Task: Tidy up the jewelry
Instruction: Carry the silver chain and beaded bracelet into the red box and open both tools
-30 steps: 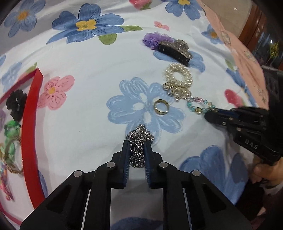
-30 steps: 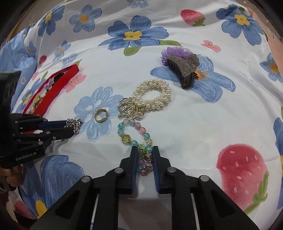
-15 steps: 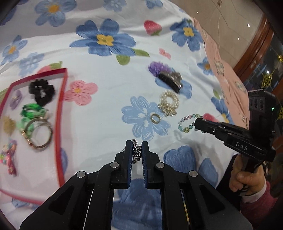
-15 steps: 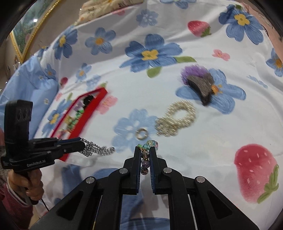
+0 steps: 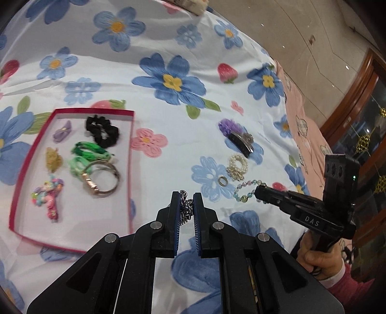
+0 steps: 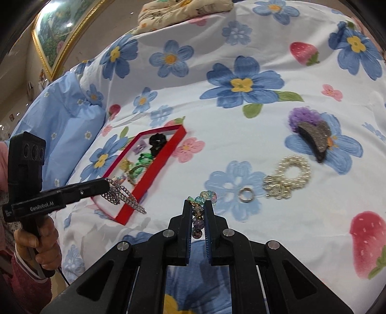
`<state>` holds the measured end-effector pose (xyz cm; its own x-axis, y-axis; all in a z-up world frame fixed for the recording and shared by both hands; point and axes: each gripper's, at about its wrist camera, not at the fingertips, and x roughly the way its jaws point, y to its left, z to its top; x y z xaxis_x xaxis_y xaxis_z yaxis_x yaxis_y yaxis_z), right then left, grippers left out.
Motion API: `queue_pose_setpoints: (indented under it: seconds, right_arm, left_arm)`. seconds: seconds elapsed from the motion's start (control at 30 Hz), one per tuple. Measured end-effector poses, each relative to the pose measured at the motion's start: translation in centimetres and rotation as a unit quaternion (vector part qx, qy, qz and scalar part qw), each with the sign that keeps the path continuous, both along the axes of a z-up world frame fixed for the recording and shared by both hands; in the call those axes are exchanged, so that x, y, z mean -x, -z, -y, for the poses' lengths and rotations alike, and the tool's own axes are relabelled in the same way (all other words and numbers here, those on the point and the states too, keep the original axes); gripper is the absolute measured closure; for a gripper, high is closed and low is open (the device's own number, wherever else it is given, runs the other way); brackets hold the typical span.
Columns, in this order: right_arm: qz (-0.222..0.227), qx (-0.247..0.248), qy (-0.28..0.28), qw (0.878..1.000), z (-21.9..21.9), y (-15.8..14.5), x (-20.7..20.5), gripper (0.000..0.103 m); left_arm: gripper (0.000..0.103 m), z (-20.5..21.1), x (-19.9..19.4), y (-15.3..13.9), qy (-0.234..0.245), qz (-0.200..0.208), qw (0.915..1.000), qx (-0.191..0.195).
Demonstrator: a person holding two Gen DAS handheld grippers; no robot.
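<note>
Your way left across the bare flowered bedsheet [image 5: 154, 101] is open; the red-rimmed tray's [image 5: 131, 154] near right corner lies bare.

This is a bedroom in someone's home. The work surface is a bed spread with a white floral sheet [image 6: 241, 125] printed with blue flowers and strawberries, and a pale blue pillow [image 6: 70, 120] lies at one side with a patterned cushion [image 6: 183, 9] further back. A gilt-framed painting [image 6: 62, 31] hangs on the wall. Past the bed edge there is a polished tile floor [image 5: 313, 48] and a dark wooden cabinet with glass doors [image 5: 361, 116].
</note>
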<state>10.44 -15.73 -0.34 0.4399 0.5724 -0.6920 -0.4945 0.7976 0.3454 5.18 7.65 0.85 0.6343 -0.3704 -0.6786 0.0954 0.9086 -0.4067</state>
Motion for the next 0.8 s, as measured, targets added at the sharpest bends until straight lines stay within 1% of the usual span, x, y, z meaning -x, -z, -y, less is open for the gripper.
queue_pose_setpoints:
  seconds: [0.3,0.53,0.8]
  right_arm:
    - [0.004,-0.005,-0.044,0.999,-4.1,-0.7,0.8,0.094]
    - [0.008,-0.011,-0.082,0.997,-8.0,-1.1,1.1,0.094]
    - [0.004,-0.018,-0.119,0.993,-12.4,-1.4,1.0,0.094]
  left_arm:
    - [0.095,-4.1,1.8,-0.5,-0.043,0.006,0.999,0.014]
    - [0.095,-7.5,2.9,-0.6,-0.08,0.01,0.9967,0.015]
    - [0.095,-11.2,3.7,0.7,-0.119,-0.002,0.9927,0.02]
